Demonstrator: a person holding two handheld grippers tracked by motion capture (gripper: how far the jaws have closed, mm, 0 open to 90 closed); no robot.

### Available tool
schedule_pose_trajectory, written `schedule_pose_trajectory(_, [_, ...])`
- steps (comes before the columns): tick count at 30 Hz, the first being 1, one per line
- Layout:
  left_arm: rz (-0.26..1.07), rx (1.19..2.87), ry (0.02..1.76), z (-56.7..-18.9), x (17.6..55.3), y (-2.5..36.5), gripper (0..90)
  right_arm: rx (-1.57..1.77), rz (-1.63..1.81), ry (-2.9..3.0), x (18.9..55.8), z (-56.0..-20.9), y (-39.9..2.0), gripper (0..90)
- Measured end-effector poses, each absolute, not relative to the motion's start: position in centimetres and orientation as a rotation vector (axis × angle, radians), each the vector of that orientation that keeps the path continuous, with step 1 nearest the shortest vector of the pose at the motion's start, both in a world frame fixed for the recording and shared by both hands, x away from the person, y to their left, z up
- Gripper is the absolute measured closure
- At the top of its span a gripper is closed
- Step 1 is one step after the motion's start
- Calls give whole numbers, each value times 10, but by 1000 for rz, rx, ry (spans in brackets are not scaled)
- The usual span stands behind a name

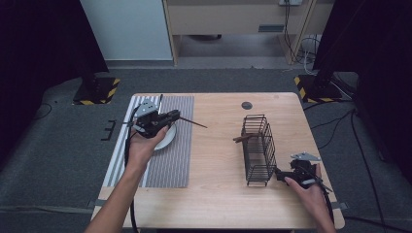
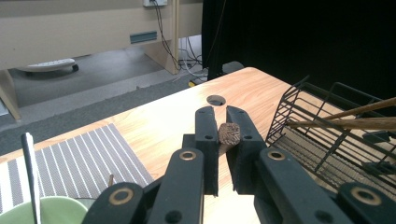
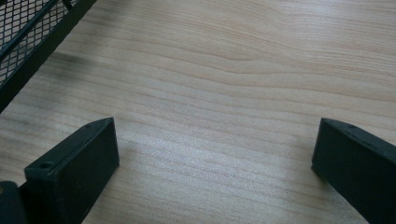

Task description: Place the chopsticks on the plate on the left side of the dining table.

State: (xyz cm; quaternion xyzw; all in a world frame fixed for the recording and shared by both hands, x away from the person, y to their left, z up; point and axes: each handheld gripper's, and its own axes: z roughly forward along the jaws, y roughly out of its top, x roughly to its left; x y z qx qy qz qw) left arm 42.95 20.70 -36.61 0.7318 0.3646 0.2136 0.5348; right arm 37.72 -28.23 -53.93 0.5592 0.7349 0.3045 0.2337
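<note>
In the high view, the left tool (image 1: 171, 116) is above the plate (image 1: 167, 138) on the striped mat (image 1: 170, 160) and holds a brown chopstick (image 1: 194, 123) that points toward the wire basket (image 1: 257, 148). The right tool (image 1: 282, 174) rests on the tabletop (image 1: 218, 194) just beside the basket. In the left gripper view, the left tool (image 2: 223, 122) is closed on the end of the chopstick (image 2: 229, 133); more chopsticks (image 2: 355, 119) lie in the basket (image 2: 327, 140). In the right gripper view, the right tool (image 3: 215, 140) is wide, with nothing between its jaws, over bare wood near the basket corner (image 3: 28, 42).
</note>
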Motion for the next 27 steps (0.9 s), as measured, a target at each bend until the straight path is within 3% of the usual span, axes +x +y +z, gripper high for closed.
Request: schedule_pose_trajectory(27, [545,1766,892,-375,427,225,831,1536,836,2018,377,-539,-282,6])
